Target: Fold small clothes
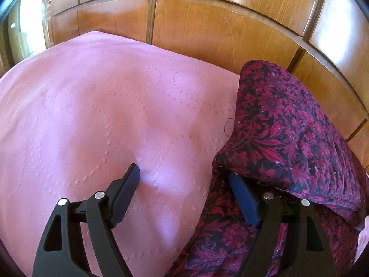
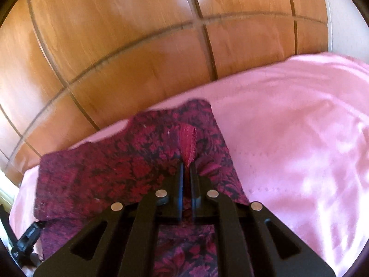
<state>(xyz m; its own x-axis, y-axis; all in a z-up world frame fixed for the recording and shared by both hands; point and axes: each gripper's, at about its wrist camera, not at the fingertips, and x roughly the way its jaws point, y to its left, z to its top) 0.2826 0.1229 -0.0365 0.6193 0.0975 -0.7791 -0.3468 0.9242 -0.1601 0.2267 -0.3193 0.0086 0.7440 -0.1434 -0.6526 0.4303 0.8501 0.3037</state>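
Wood-panelled wardrobe doors (image 1: 207, 30) stood behind a bed under a pink bedspread (image 1: 92, 115). Left tongs (image 1: 184, 180) were spread wide, clamping nothing; one finger was tucked under a raised fold. Right tongs (image 2: 187, 168) were pinched tight on a red hem. One garment (image 2: 103, 168), dark with a crimson floral print, lay partly folded near the bed's far edge.

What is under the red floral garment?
Under the red floral garment lies a pink bedspread, showing on both sides of it. The part directly beneath the cloth is covered, so anything else there cannot be seen.
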